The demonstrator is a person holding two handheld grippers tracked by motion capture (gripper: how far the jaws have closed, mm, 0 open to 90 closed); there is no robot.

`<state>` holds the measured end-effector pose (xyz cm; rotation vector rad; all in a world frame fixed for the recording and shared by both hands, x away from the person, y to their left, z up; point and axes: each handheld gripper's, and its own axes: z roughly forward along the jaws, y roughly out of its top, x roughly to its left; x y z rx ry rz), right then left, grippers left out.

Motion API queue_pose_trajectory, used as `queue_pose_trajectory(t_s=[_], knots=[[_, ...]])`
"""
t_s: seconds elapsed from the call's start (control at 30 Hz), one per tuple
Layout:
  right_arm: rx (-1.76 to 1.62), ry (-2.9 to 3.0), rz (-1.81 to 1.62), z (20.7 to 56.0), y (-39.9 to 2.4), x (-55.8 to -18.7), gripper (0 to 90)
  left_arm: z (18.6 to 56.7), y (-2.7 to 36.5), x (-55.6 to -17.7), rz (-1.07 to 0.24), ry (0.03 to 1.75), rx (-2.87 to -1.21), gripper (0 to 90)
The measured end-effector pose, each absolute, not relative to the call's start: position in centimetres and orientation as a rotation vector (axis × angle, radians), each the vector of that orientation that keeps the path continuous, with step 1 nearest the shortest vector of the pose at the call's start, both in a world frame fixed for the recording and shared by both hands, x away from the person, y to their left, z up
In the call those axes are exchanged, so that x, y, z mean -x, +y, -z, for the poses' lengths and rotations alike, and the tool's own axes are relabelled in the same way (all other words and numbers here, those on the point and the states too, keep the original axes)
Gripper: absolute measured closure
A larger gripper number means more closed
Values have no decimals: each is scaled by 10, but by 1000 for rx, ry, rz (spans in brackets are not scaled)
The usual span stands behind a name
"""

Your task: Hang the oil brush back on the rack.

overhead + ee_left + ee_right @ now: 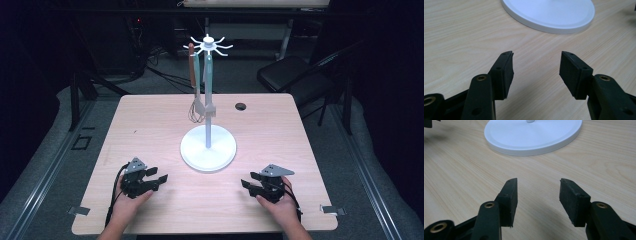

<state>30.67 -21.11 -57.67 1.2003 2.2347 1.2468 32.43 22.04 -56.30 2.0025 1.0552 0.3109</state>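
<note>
Grippers parked, rack loaded

Grippers sit low near my edge of the table (150, 120), one each side of the rack's white base (208, 148). I see the left gripper (159, 178) with jaws spread and bare wood between them; the right gripper (247, 181) is the same, wide apart, gripping nothing. Both point at the base, each well short of it.

The rack (207, 100) stands mid-table, and its hooked crown carries two utensils: a whisk (193, 87) with a brown handle and a pale spatula (209, 90), hanging side by side against the pole, their heads clear of the base.

If the next step is lifting one off, I'd go up to a handle below its hook, keep the jaws wide until they straddle just that handle, and raise it before pulling away, so the neighbour isn't knocked and the rack doesn't tip.
</note>
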Motion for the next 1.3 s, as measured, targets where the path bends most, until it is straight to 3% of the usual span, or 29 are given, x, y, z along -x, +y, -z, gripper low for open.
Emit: queue_pose_trajectory(t_s=[1.3], knots=[[-1224,2169,-1222,582,-217,-311,414,571,234,-332,-306,1160,-1985,422]])
